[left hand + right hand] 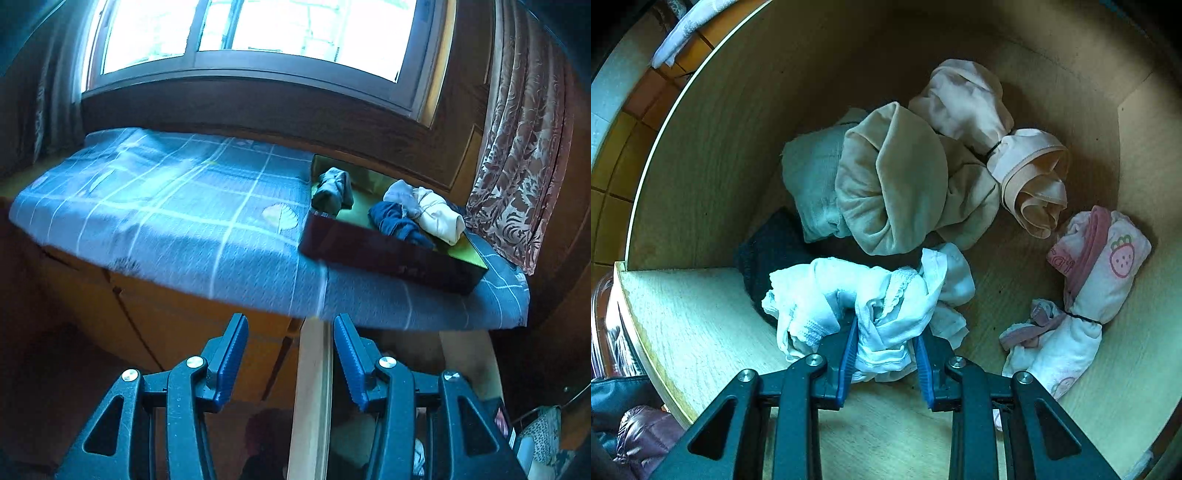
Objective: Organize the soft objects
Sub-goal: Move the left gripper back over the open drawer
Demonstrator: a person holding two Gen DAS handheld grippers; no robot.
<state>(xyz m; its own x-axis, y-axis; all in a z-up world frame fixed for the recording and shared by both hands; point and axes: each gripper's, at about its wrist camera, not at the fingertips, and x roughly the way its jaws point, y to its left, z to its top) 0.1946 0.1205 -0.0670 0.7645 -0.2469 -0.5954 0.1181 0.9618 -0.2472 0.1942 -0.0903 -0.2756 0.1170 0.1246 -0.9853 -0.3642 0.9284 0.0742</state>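
Observation:
In the right wrist view my right gripper (886, 325) points down into a wooden drawer (701, 147) and is shut on a white lacy cloth bundle (871, 299). Around it lie a beige roll (897, 184), a pale green roll (812, 181), a peach tied roll (1015, 155), a pink strawberry-print roll (1100, 273) and a dark cloth (768, 254). In the left wrist view my left gripper (291, 325) is open and empty, below the near edge of a blue checked surface (166, 206). On it stands a dark box (391, 254) holding a grey roll (332, 190), a navy roll (395, 221) and a cream roll (439, 214).
A window (251, 33) is behind the checked surface and a patterned curtain (517, 166) hangs to its right. A pale wooden post (310, 398) stands between my left fingers' line of sight. Tiled floor (624, 122) and dark bags (635, 424) lie left of the drawer.

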